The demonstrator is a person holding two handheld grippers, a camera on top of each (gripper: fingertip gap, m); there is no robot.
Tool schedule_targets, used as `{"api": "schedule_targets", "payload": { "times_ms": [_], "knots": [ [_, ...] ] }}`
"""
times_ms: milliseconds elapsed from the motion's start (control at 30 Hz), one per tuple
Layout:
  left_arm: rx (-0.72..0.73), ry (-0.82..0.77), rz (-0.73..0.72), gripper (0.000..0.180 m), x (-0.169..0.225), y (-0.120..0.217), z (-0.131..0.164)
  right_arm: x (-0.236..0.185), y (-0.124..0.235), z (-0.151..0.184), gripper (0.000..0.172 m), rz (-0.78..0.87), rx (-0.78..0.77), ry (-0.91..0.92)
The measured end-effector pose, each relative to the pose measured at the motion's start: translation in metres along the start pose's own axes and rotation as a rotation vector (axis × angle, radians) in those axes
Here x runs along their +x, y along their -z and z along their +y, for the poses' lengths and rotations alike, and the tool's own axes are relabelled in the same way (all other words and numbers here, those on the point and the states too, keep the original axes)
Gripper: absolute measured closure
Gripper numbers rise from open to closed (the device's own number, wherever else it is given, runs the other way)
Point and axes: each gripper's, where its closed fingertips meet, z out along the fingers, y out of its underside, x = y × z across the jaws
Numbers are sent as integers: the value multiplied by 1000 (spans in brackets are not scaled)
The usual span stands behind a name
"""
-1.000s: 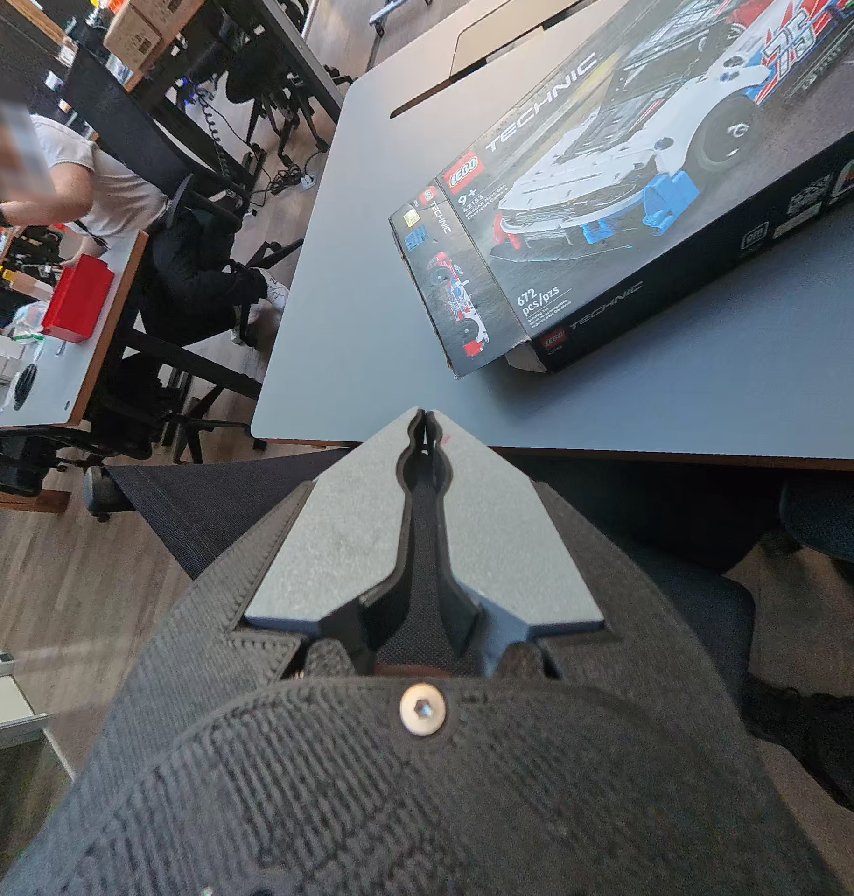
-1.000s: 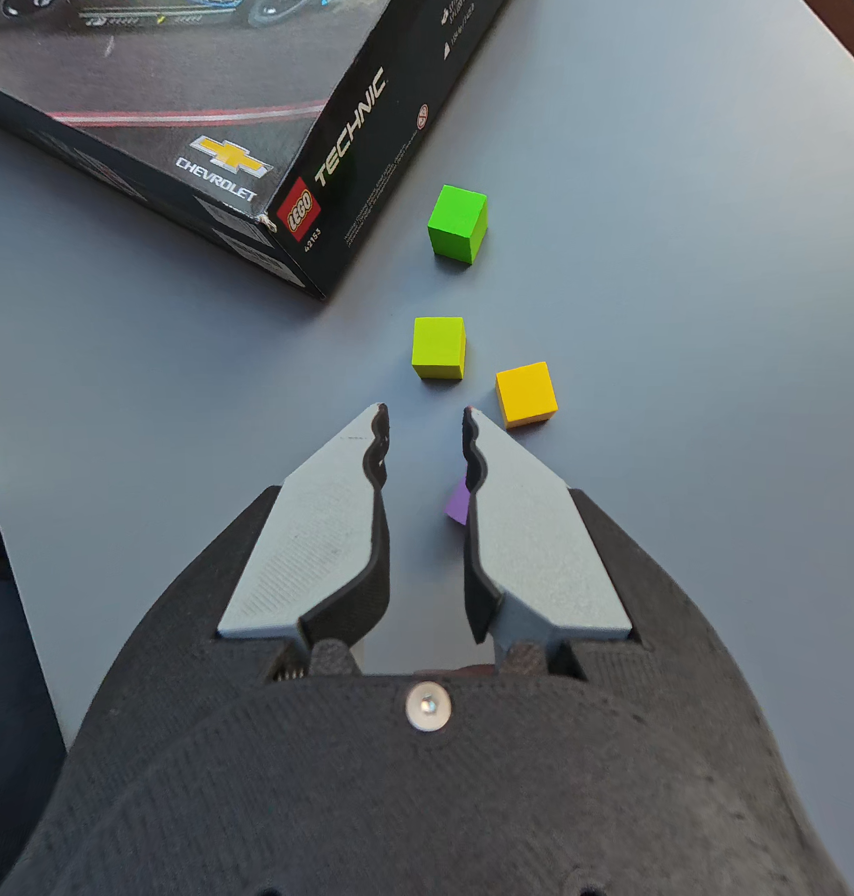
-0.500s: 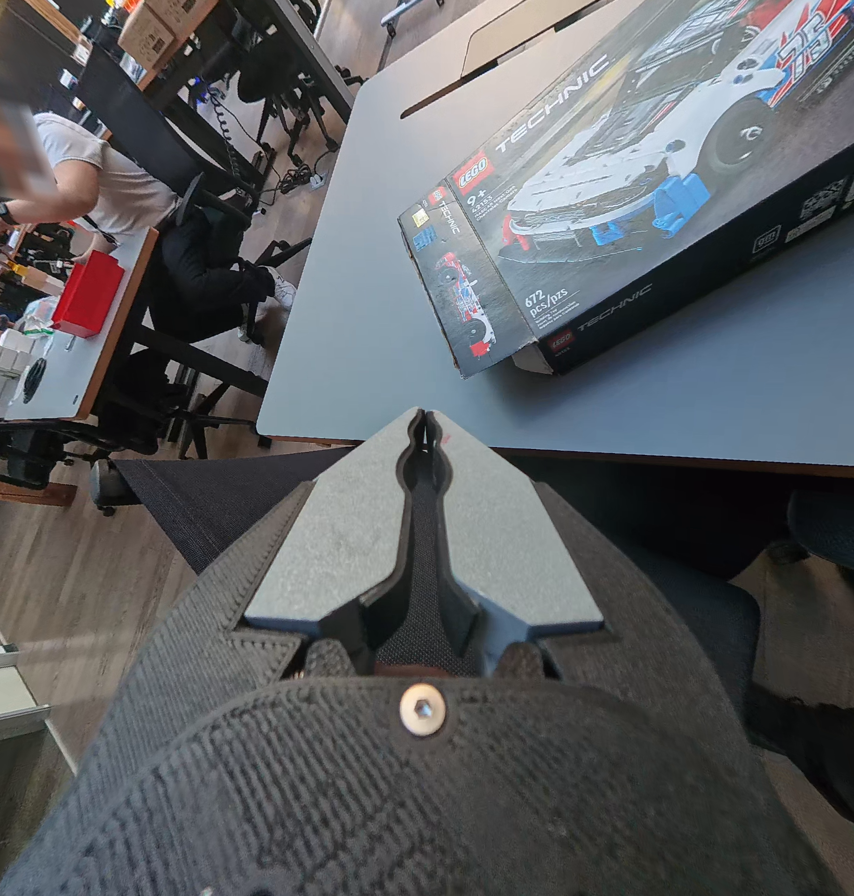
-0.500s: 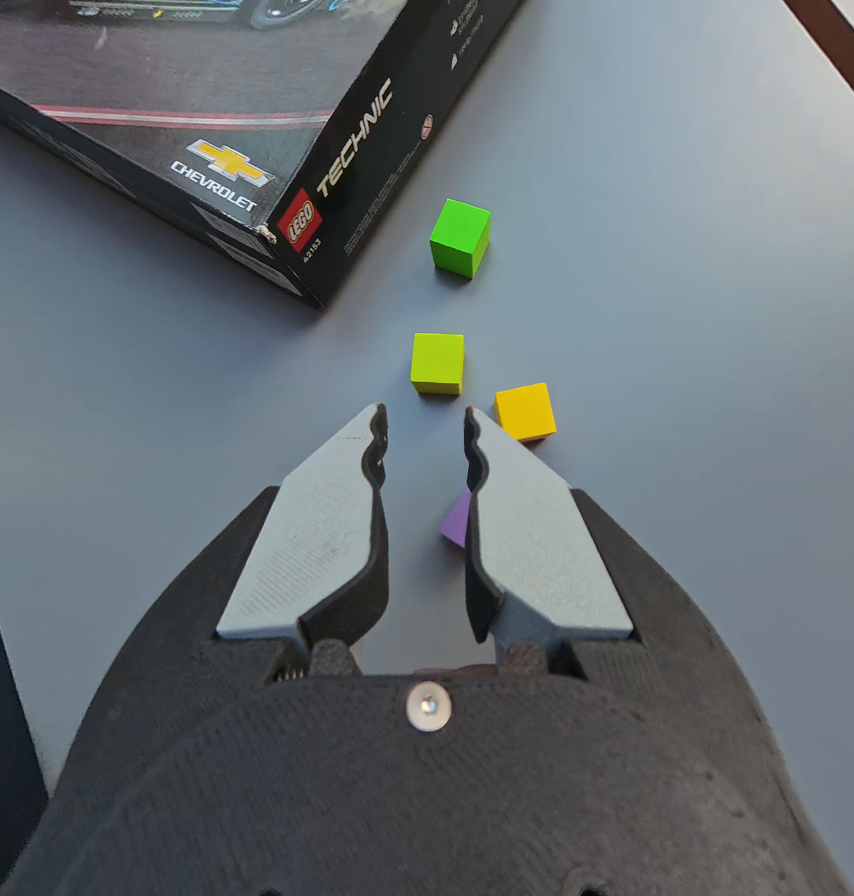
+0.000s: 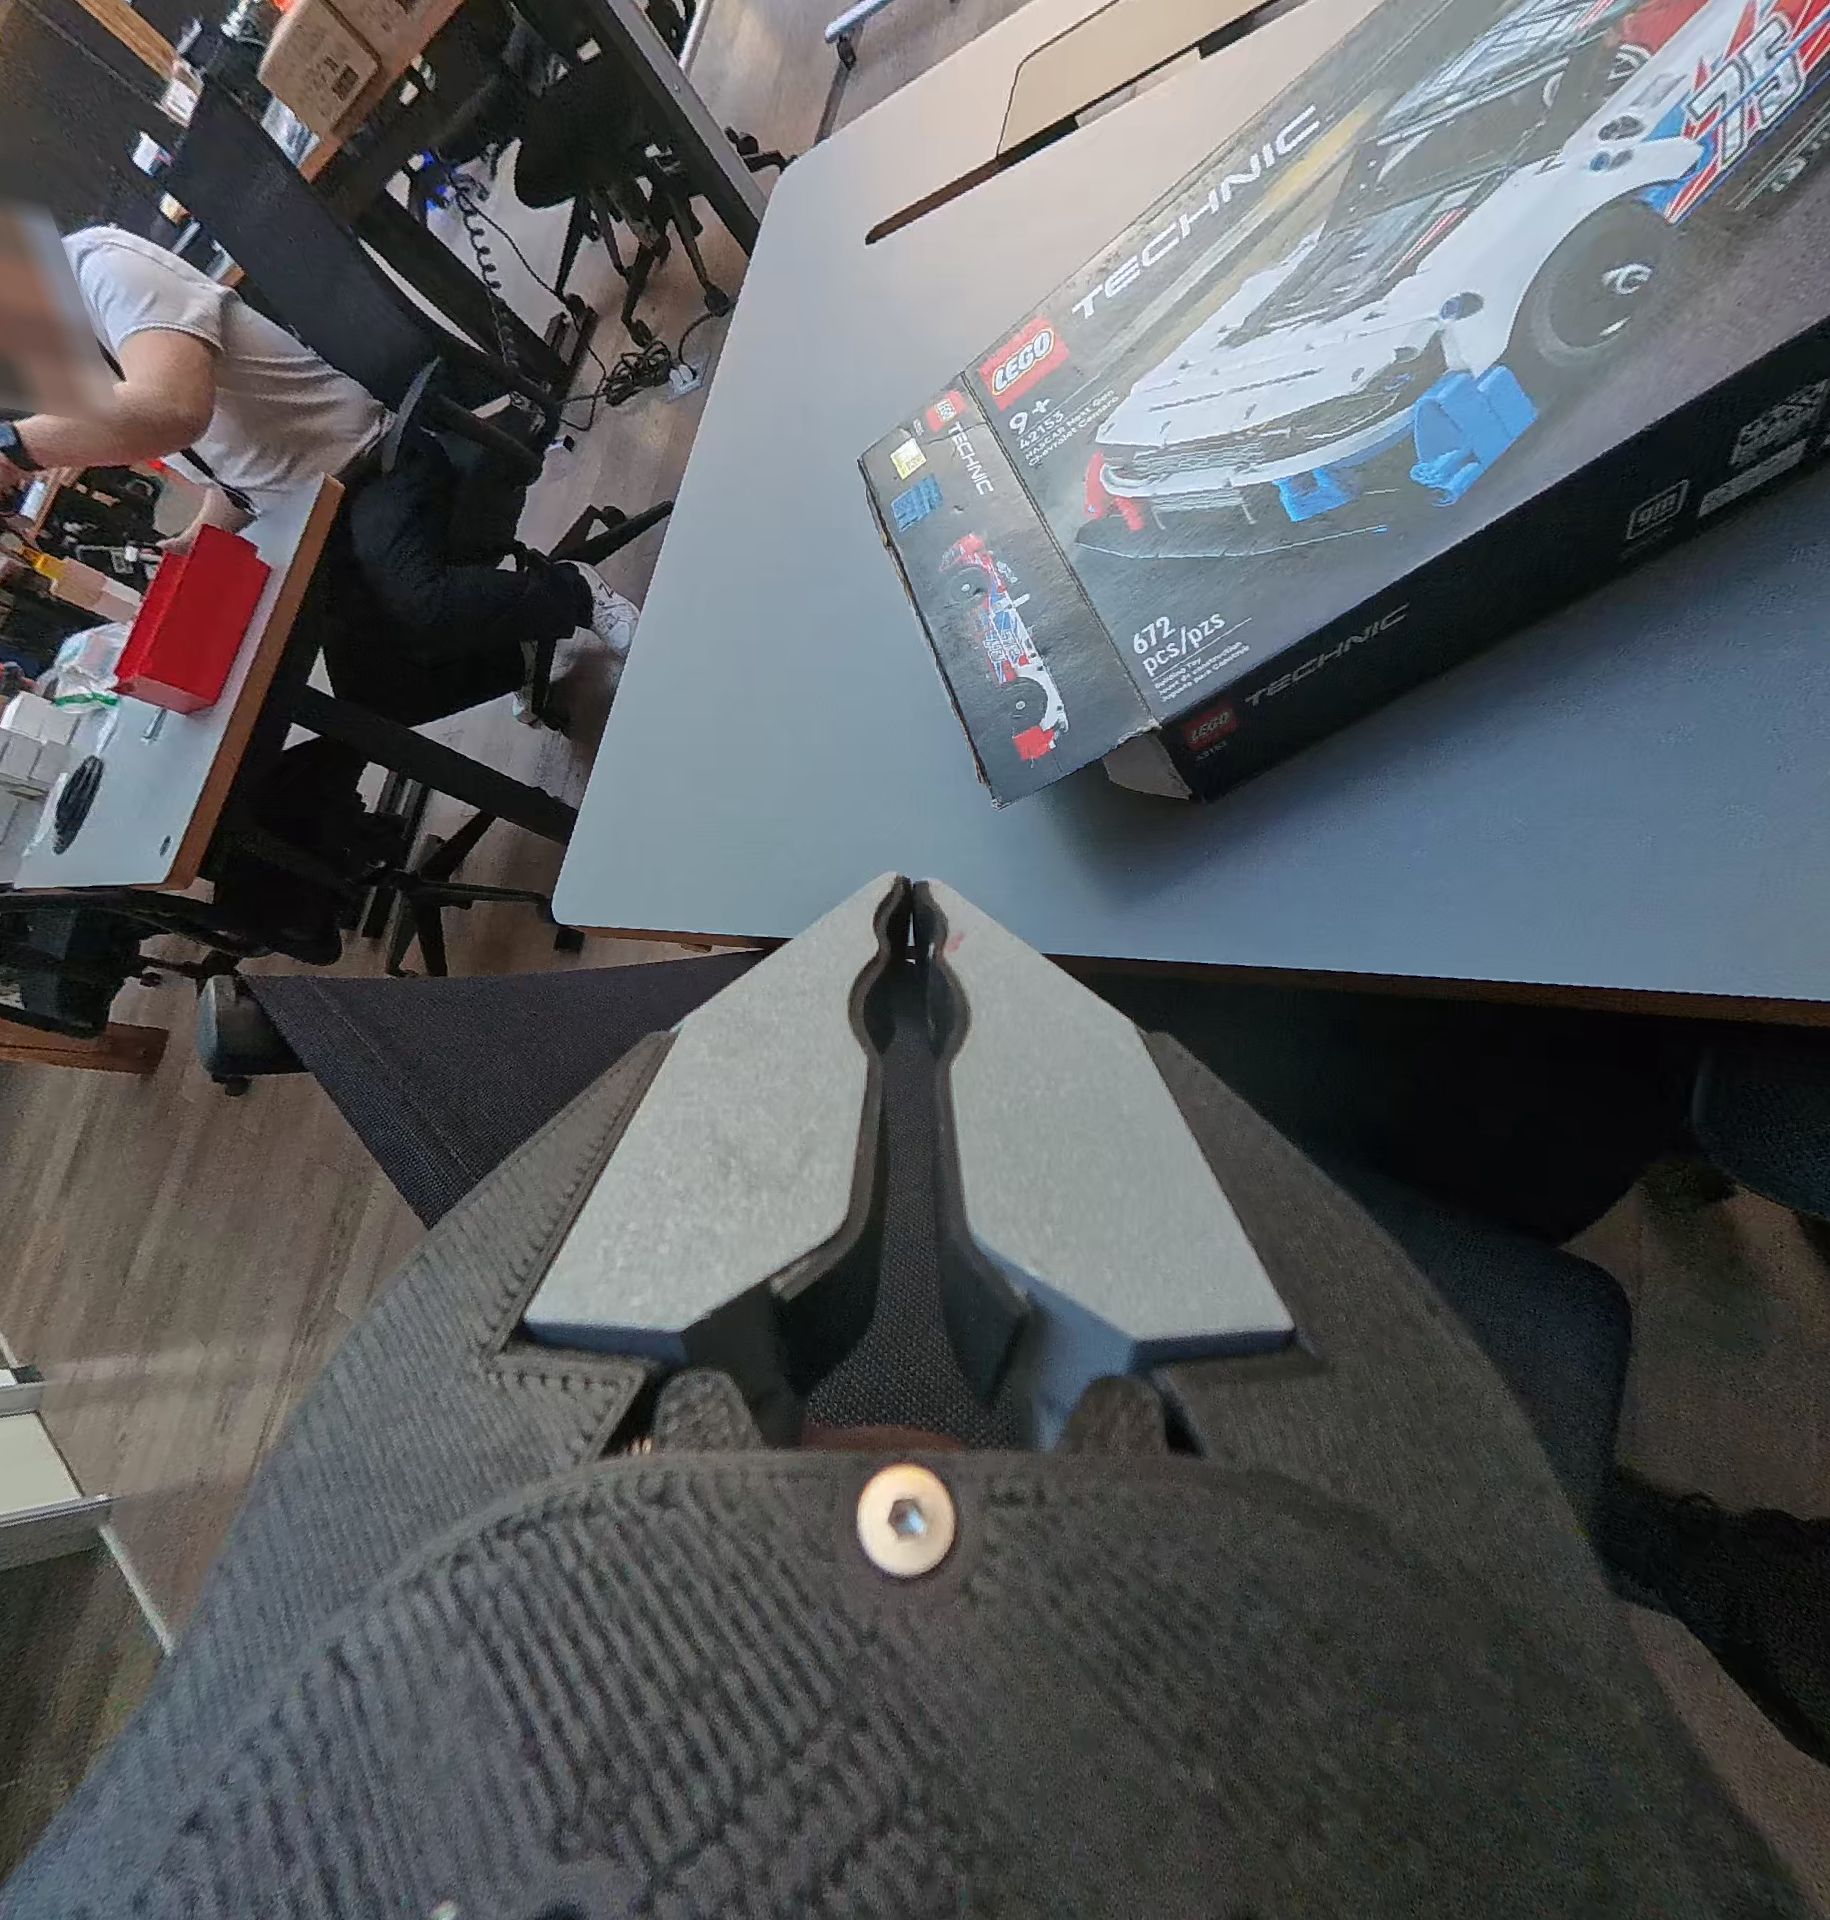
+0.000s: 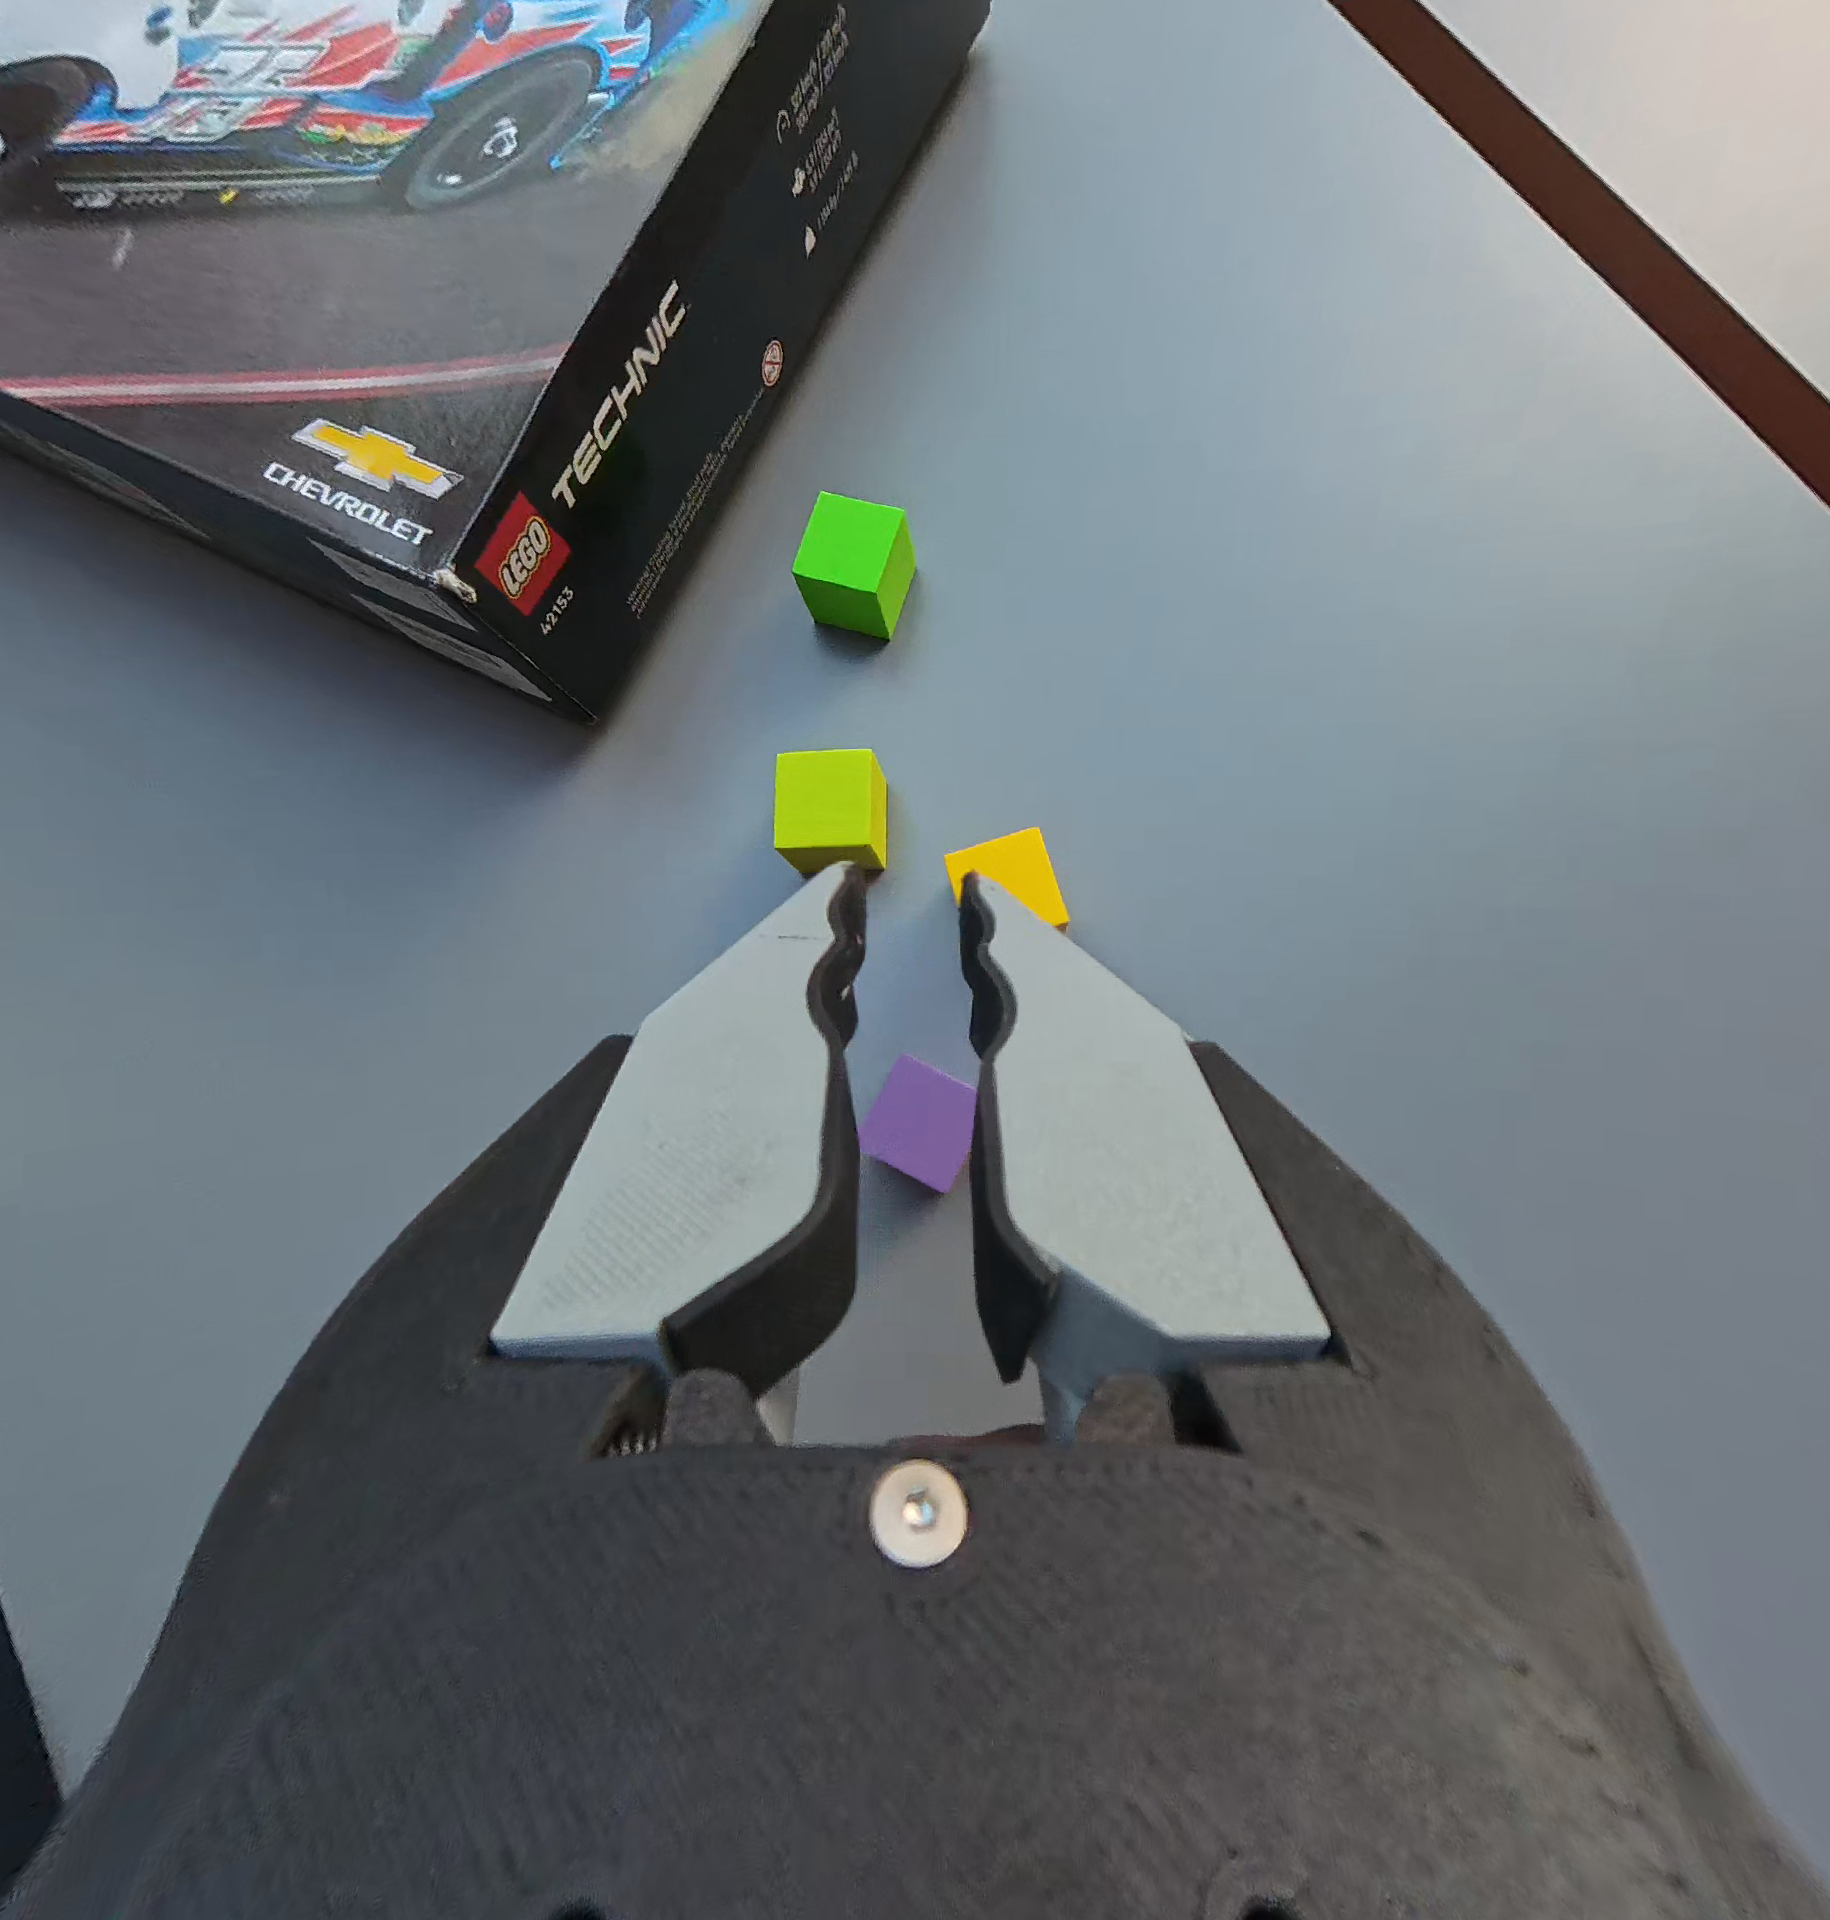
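Right wrist view has the right tongs (image 6: pixel 909 888) open over a purple cube (image 6: pixel 916 1120), nothing gripped, lime cube (image 6: pixel 828 808) and yellow cube (image 6: pixel 1010 868) by the tips; left tongs (image 5: pixel 911 891) closed, empty.

grey table (image 6: pixel 1306 727) carrying a big toy-car box (image 6: pixel 319 312) plus green (image 6: pixel 854 561), lime (image 6: pixel 828 810), yellow (image 6: pixel 1015 868) and purple (image 6: pixel 916 1117) cubes.

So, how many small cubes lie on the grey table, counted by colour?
Bright green cube: 1
Yellow-green cube: 1
Yellow cube: 1
Purple cube: 1
Total: 4
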Motion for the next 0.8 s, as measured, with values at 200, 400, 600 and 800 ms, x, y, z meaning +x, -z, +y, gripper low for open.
{"api": "schedule_targets", "payload": {
  "times_ms": [200,400,600,800],
  "knots": [
    [-1,10,-10,180,-2,0,0,1,-1,-3,172,8,-18,37],
    [-4,9,-13,180,-3,0,1,2,-2,-1,172,-5,-31,26],
    [-11,10,-8,180,-2,-1,1,-4,-1,2,172,-35,-43,57],
    [-16,4,-6,180,-1,-2,2,-13,-4,2,172,-94,-34,16]
  ]
}}
